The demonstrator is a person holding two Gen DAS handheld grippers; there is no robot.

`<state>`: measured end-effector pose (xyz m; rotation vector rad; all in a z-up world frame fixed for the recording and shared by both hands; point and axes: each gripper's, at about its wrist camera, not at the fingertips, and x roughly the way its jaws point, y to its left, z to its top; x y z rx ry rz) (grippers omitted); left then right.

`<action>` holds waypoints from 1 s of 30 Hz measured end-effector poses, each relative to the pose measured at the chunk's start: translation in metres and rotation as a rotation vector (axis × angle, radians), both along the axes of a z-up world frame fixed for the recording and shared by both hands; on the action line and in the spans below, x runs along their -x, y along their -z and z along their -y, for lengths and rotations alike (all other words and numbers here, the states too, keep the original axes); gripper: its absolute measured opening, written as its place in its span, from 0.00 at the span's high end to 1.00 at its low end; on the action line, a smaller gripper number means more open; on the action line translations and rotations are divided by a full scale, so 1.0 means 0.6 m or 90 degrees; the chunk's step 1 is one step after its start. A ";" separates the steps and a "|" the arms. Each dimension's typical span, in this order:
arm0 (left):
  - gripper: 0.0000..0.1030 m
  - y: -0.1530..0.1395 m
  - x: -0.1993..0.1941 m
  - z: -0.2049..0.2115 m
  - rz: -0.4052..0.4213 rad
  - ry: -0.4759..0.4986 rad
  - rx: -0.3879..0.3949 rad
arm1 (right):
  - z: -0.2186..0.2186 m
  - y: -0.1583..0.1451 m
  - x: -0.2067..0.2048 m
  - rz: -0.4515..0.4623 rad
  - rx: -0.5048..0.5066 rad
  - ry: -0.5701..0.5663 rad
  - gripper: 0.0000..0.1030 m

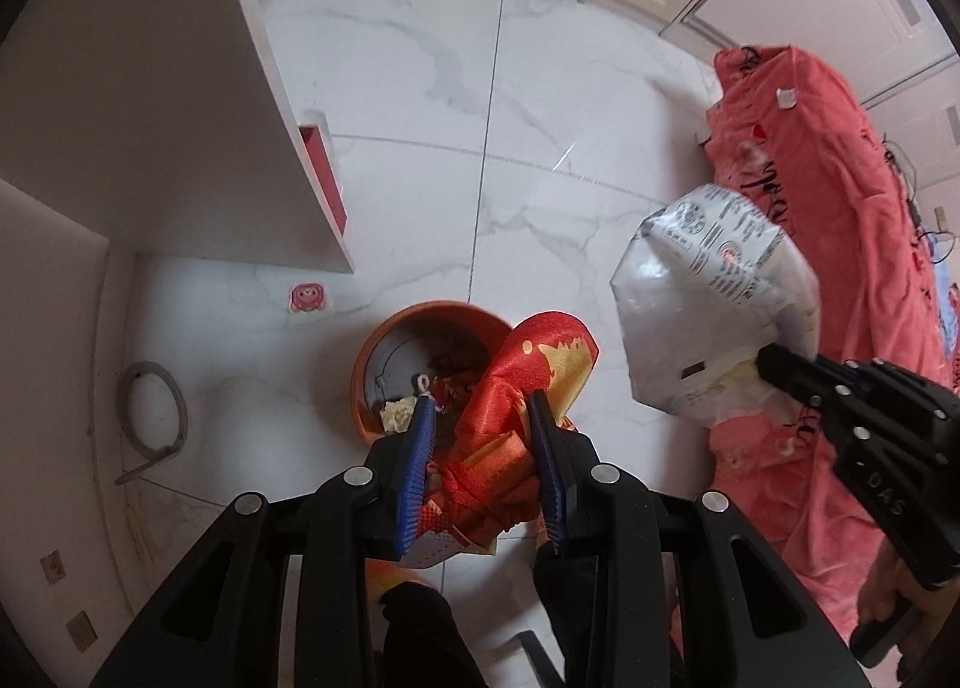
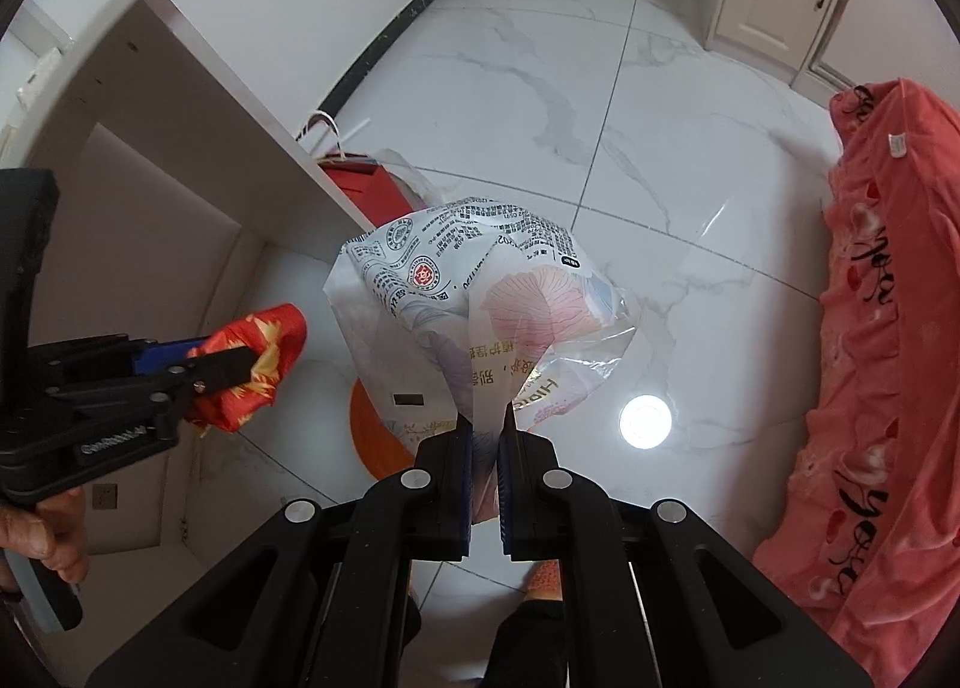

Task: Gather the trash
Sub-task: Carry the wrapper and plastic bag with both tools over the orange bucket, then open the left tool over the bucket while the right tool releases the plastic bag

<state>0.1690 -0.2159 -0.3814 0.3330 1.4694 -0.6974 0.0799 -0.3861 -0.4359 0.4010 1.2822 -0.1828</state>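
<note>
Two pieces of trash hang above the orange bin point(image 1: 420, 364) on the floor: the left gripper point(image 1: 480, 418) clenches a red-gold cloth bundle point(image 1: 528, 388), the right gripper point(image 2: 485, 436) pinches a printed plastic bag point(image 2: 474, 292). Next, each must line up over the bin and release.

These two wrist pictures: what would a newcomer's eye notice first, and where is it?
First, the red-and-gold cloth bundle clamped in the left gripper, just over the orange bin on the marble floor. Next, the crumpled white printed plastic bag pinched in the right gripper. On the right lies a large coral-pink blanket.
</note>
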 end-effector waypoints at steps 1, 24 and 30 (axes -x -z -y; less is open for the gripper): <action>0.68 0.011 0.001 0.002 -0.005 0.005 -0.002 | 0.000 0.011 -0.002 -0.004 -0.002 0.000 0.93; 0.52 0.061 -0.012 -0.017 -0.008 0.009 -0.049 | -0.064 0.092 -0.042 -0.048 -0.052 -0.067 0.92; 0.52 0.067 -0.017 -0.042 -0.016 -0.006 -0.065 | -0.099 0.112 -0.060 -0.063 -0.067 -0.080 0.77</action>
